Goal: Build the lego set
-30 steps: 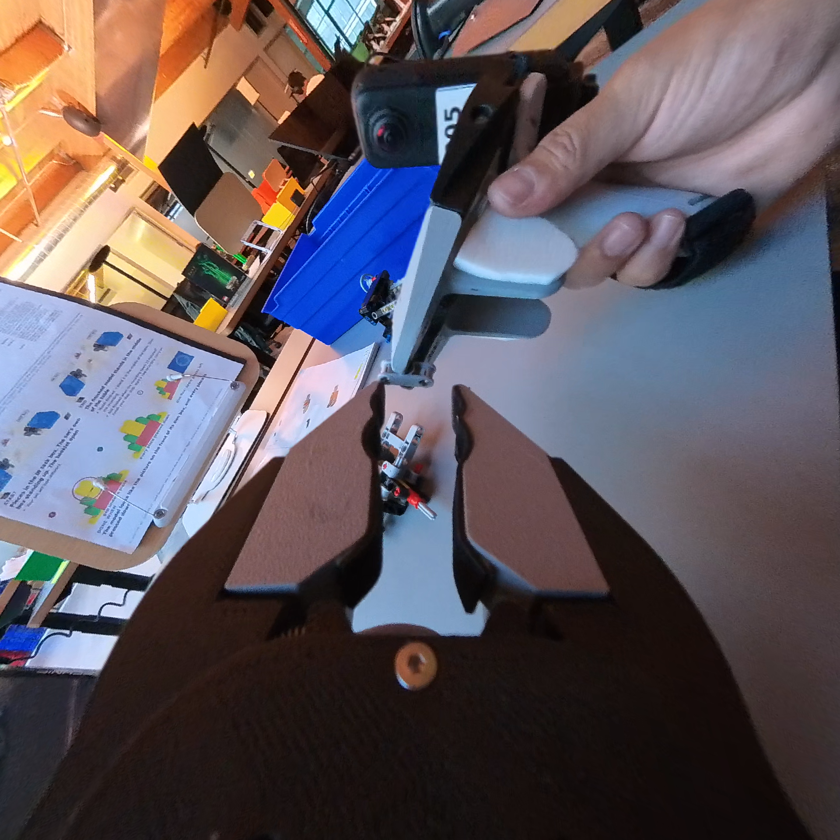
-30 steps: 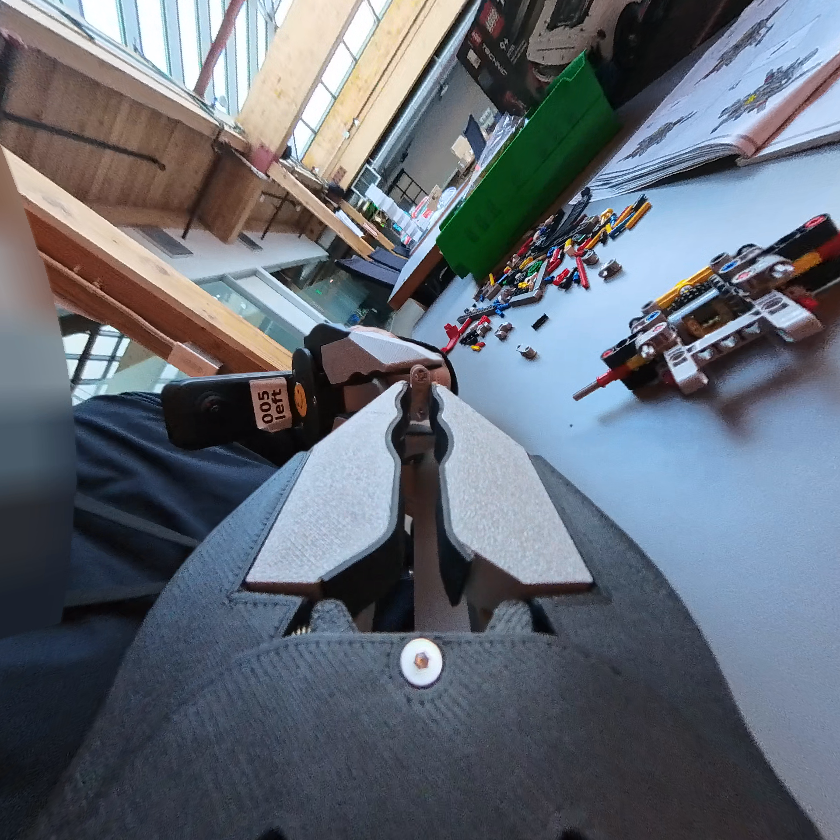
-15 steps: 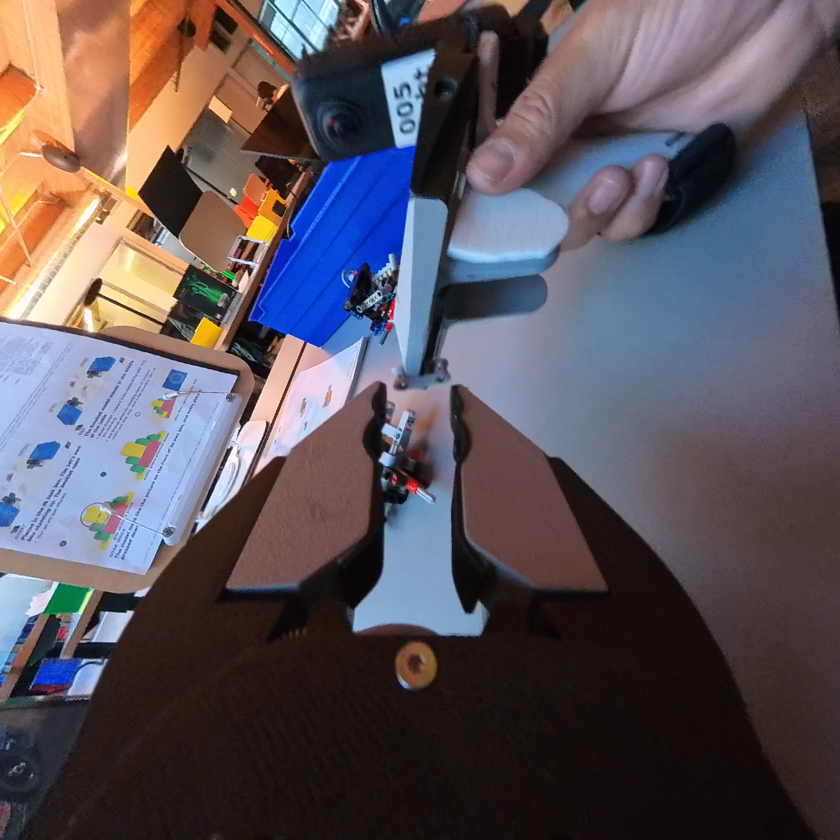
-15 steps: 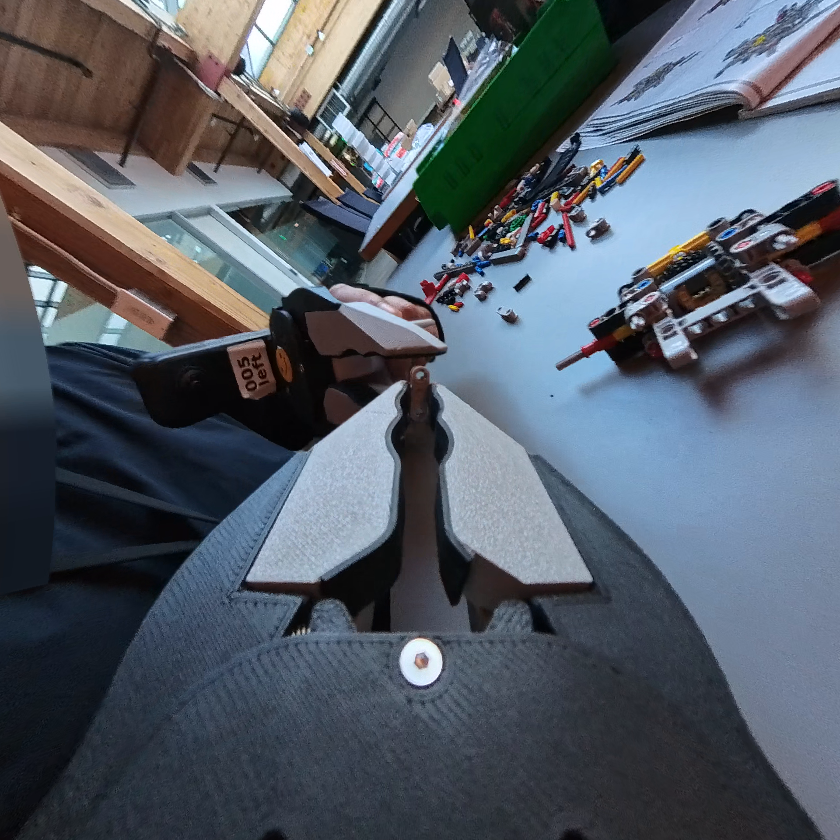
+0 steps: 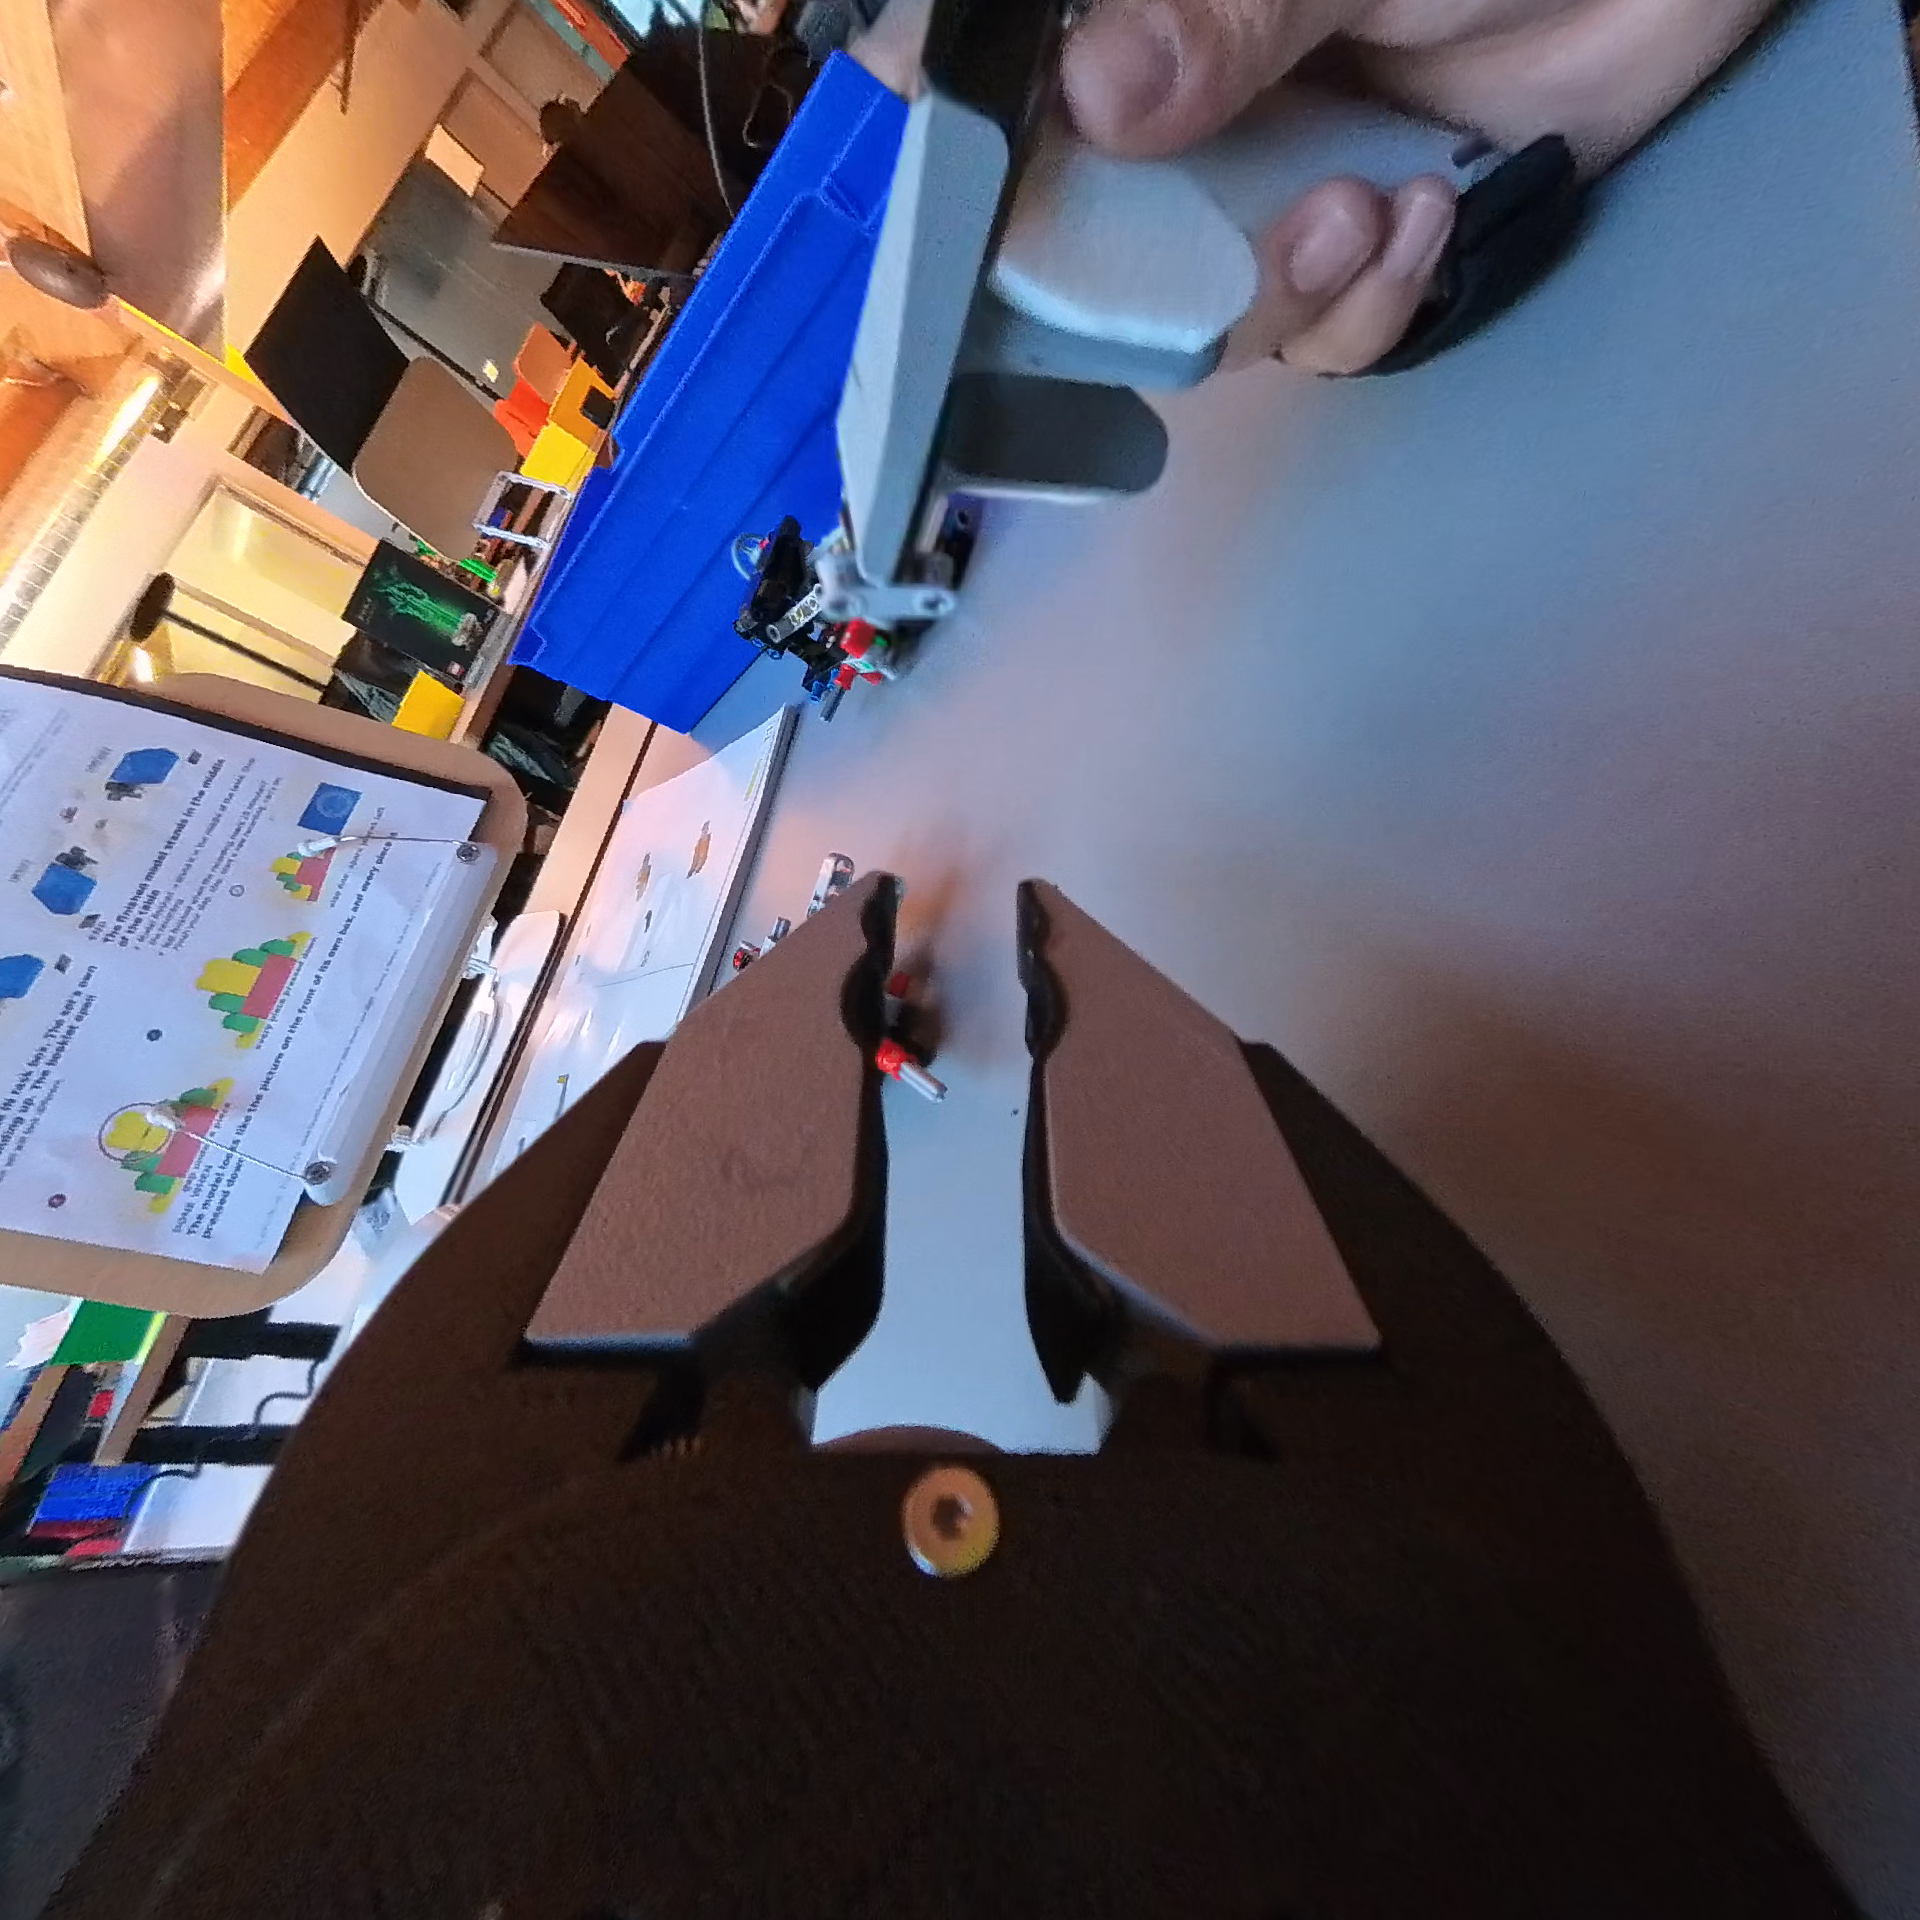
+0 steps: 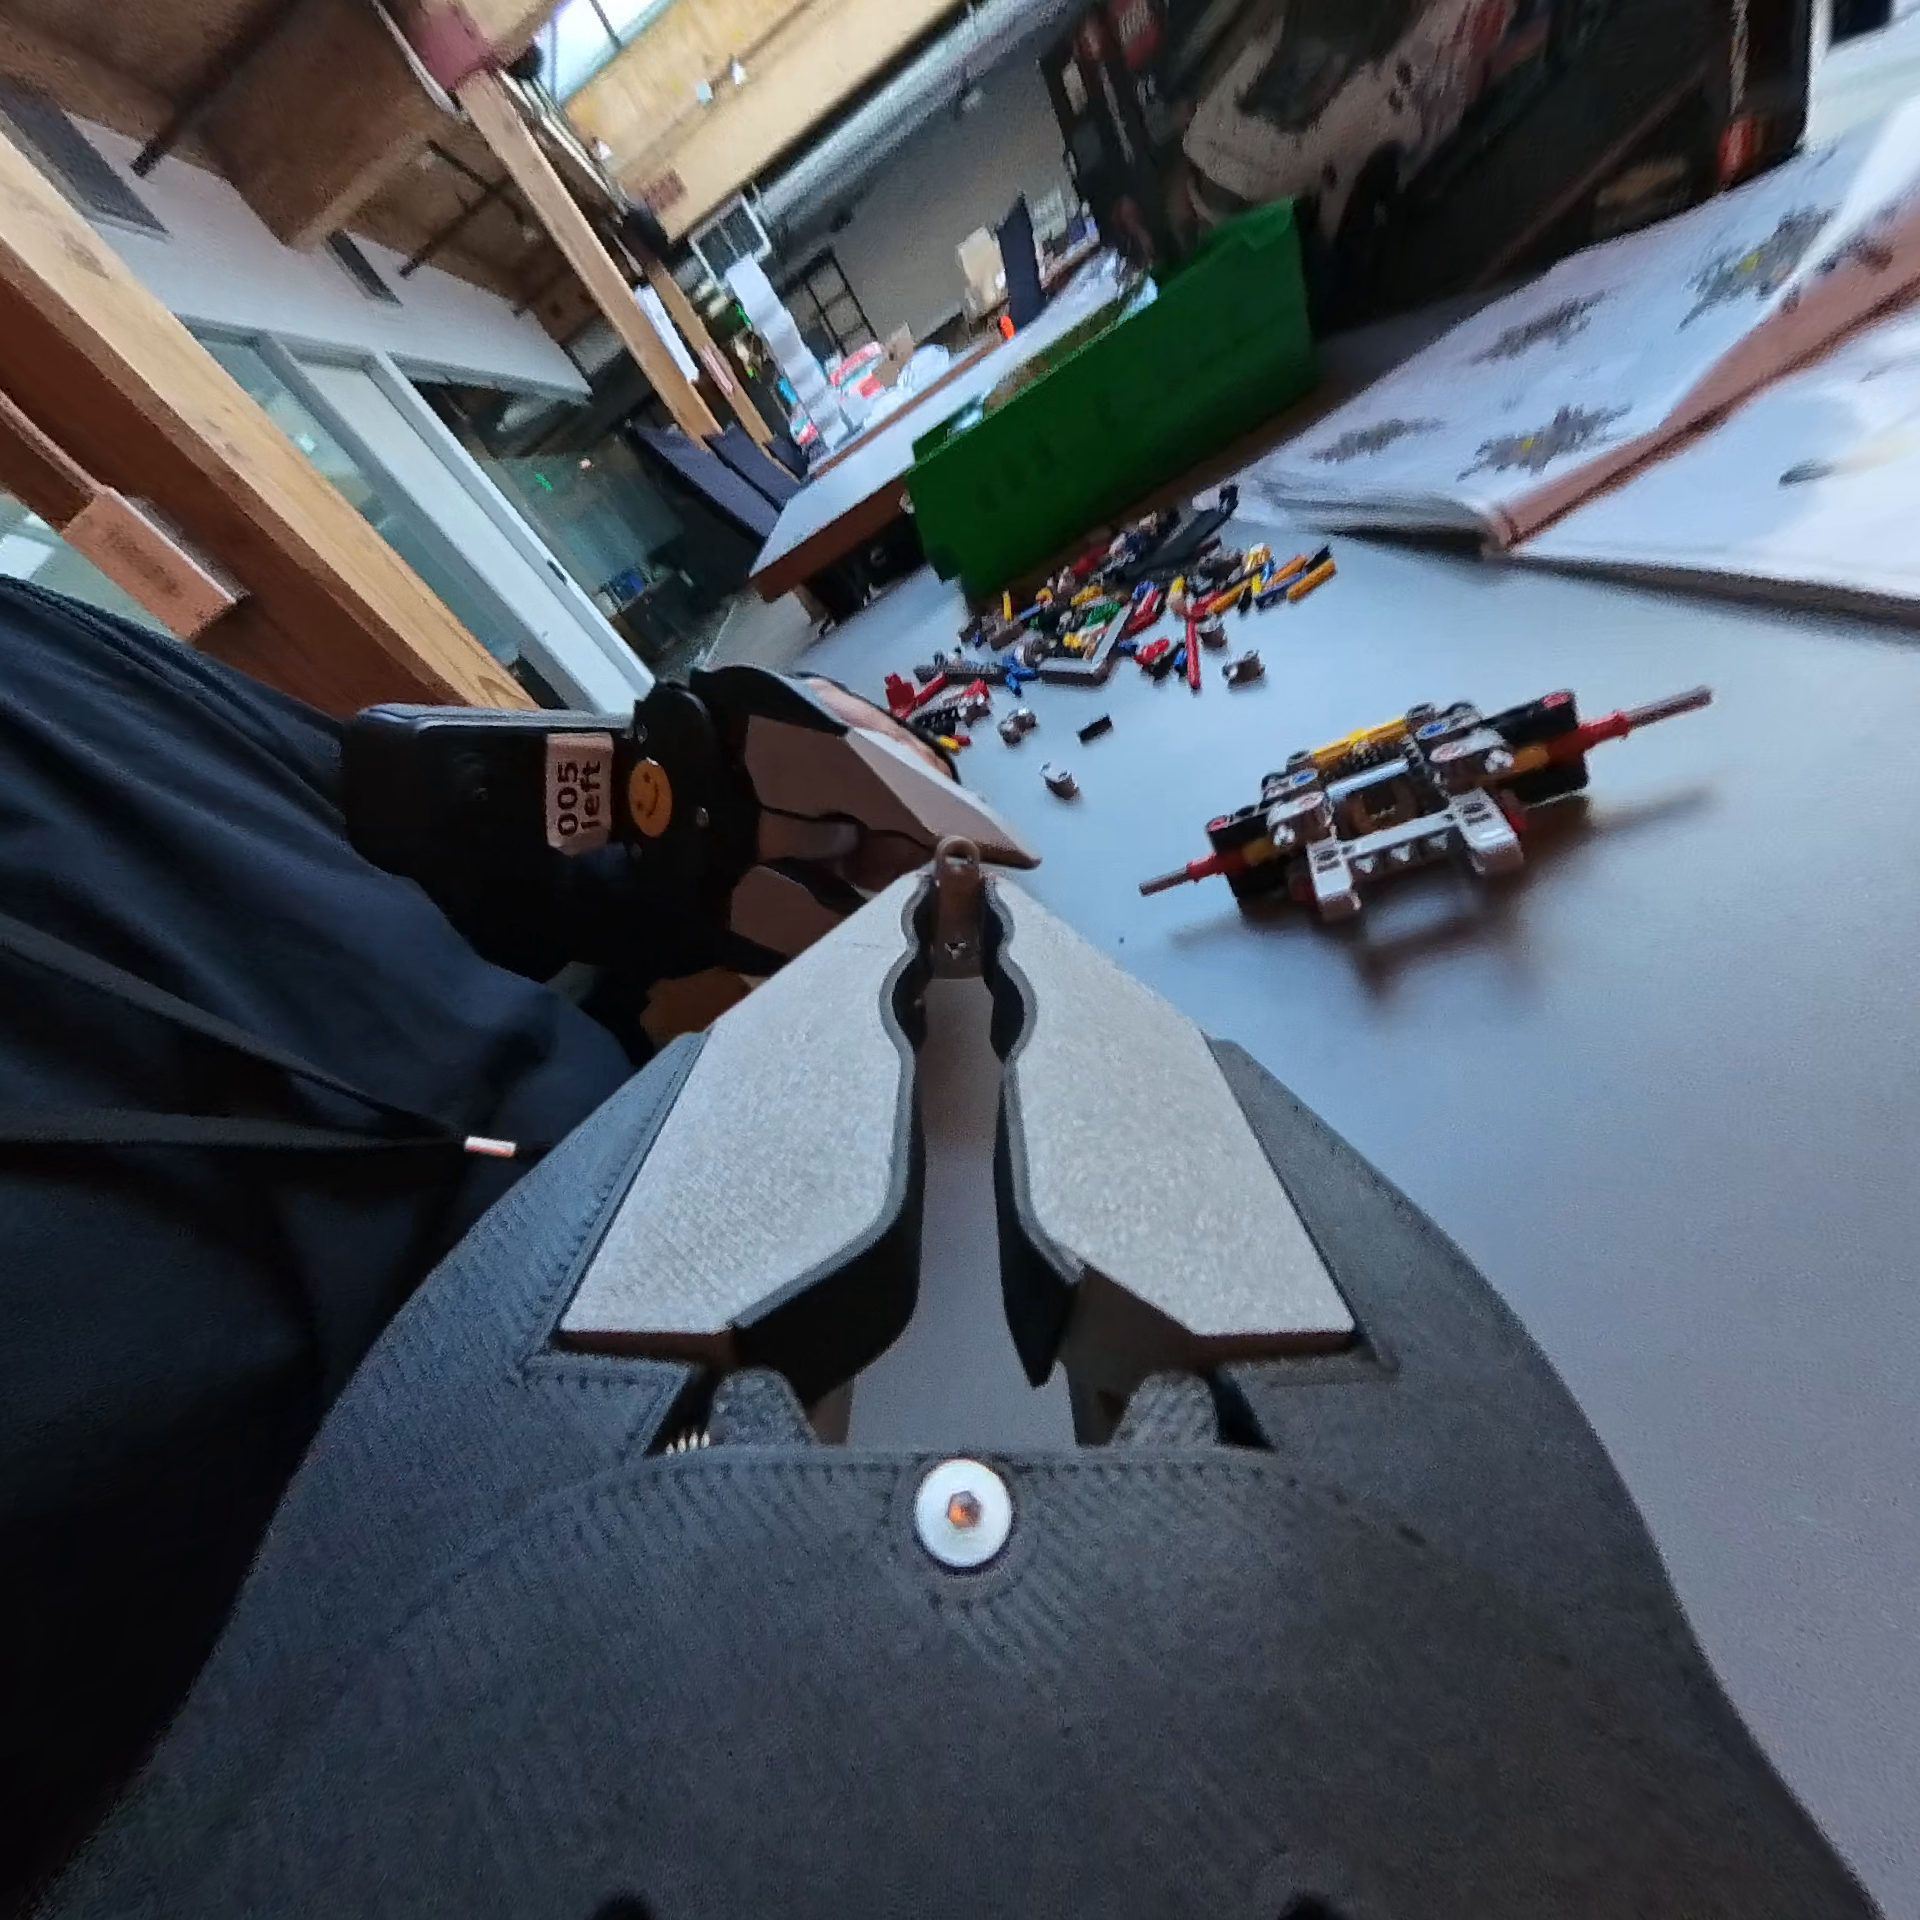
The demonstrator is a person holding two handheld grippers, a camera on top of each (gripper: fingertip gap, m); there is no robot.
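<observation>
Table edge [image 5: 717, 914] beside left gripper [image 5: 956, 904]

- Pale tag [image 6: 579, 795] on a black camera [image 6: 457, 774] — short dark print, legible.
- Instruction sheet [image 5: 187, 966] on a wooden board [image 5: 488, 831] — printed lines, partly readable.
- Dark box [image 6: 1403, 125] — lettering blurred.

The right gripper [image 6: 961, 914] is closed on a small grey-brown pin-like piece [image 6: 954, 883], which projects beyond the fingertips [image 6: 1029, 935]. Just beyond, to the left, the left gripper [image 6: 894, 821] is held in a hand over the grey table [image 6: 1558, 1195]. To the right lies a partly built model of black, grey, yellow and red parts [image 6: 1392, 810]. Farther off lies a scatter of loose pieces [image 6: 1122, 613], a green bin [image 6: 1122, 447] behind it. An open booklet [image 6: 1621, 416] lies far right.
</observation>
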